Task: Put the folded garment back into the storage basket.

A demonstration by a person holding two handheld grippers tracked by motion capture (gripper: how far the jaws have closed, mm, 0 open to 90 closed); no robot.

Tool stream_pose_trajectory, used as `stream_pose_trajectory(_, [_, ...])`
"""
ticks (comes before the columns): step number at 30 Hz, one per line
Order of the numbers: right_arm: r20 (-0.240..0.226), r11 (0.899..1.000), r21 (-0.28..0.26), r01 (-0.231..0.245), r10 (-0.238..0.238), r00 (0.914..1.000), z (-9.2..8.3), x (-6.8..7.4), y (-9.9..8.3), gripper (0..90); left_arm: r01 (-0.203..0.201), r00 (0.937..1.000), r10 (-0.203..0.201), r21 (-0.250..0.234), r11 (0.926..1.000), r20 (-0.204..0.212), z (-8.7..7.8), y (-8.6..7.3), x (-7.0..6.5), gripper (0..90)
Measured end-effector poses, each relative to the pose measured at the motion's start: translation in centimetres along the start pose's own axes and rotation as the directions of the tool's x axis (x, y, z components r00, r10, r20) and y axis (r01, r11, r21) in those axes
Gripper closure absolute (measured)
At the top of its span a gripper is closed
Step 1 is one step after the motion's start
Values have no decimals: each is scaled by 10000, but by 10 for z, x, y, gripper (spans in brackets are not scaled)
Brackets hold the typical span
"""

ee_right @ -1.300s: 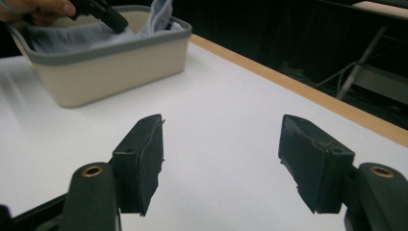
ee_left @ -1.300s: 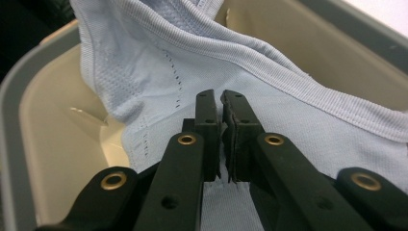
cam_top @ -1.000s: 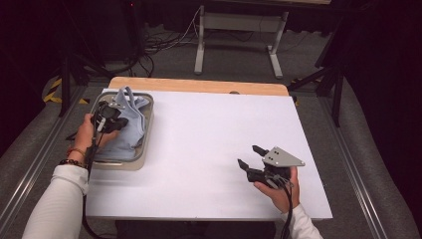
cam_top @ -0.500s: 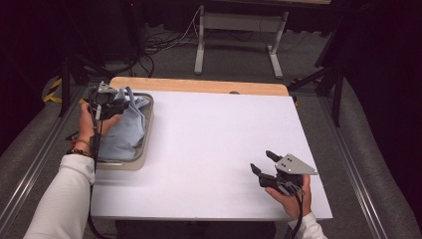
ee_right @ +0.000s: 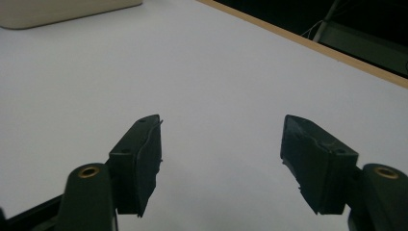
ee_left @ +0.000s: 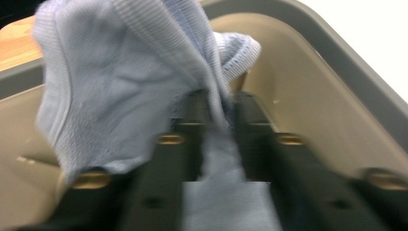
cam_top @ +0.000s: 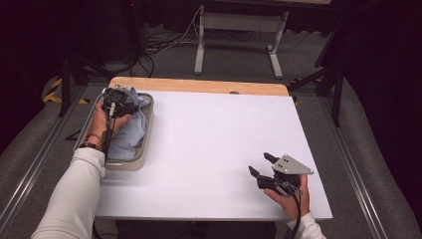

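A tray sits at the left edge of the table, toward its far side, with a cloth lying in it. The left gripper is over the tray's far end, its jaws closed on a fold of the cloth, which rises above the tray's wall in the left gripper view. The right gripper is near the table's front right corner, well apart from the tray, its jaws spread above bare tabletop. In the right gripper view the tray's corner lies far off at upper left. Behind the table, on the floor, stands a frame among cables.
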State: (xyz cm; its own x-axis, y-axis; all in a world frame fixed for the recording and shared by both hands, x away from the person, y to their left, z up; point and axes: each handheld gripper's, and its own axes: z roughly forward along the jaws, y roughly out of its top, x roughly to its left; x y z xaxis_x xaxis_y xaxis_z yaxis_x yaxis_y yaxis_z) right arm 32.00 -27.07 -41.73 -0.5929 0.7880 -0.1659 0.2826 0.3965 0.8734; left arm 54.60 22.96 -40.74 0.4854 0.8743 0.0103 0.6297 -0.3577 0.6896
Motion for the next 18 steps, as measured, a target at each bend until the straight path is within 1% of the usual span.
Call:
stream_pose_trajectory(1, [-25, 10000, 34, 3, -2, 10000, 1, 0, 0, 311, -39, 9999, 38, 103, 9999, 137, 1, 0, -1, 853])
stream_pose_trajectory(2, [-54, 10000, 58, 28, -28, 10000, 1, 1, 0, 311, -175, 9997, 171, 249, 9995, 160, 3, 0, -2, 869])
stream_pose_trajectory(4, [-114, 9999, 100, 65, -64, 9999, 2, 1, 0, 311, -389, 9989, 378, 430, 9983, 269, 4, 0, -3, 876])
stream_pose_trajectory(5, [-143, 9999, 114, 75, -73, 9999, 2, 1, 0, 310, -436, 9984, 414, 579, 9974, 398, 6, -1, -5, 877])
stream_pose_trajectory(6, [-159, 9998, 137, 125, -123, 9998, 3, 1, -1, 308, -490, 9982, 467, 643, 9967, 371, 7, -1, -6, 877])
stream_pose_trajectory(7, [-178, 9998, 149, 109, -106, 9998, 3, 2, -1, 308, -634, 9976, 614, 701, 9955, 304, 8, -1, -7, 877])
stream_pose_trajectory(8, [-175, 9998, 158, 112, -109, 9998, 3, 2, -1, 308, -643, 9974, 613, 821, 9945, 392, 10, -2, -8, 877])
stream_pose_trajectory(10, [-186, 9998, 165, 122, -119, 9998, 3, 2, -1, 308, -794, 9961, 744, 1109, 9907, 483, 13, -2, -12, 874])
stream_pose_trajectory(12, [-181, 9998, 156, 143, -140, 9997, 3, 3, 0, 306, -866, 9951, 802, 1172, 9893, 586, 14, -2, -13, 868])
stream_pose_trajectory(13, [-175, 9998, 146, 168, -165, 9997, 3, 3, 0, 306, -942, 9945, 883, 1152, 9889, 556, 14, -3, -13, 858])
stream_pose_trajectory(14, [-145, 9997, 152, 190, -188, 9997, 2, 3, 0, 305, -915, 9946, 854, 1091, 9898, 588, 13, -2, -14, 815])
stream_pose_trajectory(16, [16, 9998, 110, 175, -176, 9998, 2, 3, 0, 305, -869, 9947, 827, 681, 9939, 616, 9, -2, -14, 740])
stream_pose_trajectory(17, [43, 9998, 101, 171, -171, 9998, 2, 3, 0, 305, -865, 9945, 842, 345, 9957, 630, 5, -1, -14, 738])
stream_pose_trajectory(18, [85, 9997, 108, 205, -206, 9998, 2, 2, 0, 305, -847, 9944, 838, 118, 9963, 643, 1, -1, -14, 716])
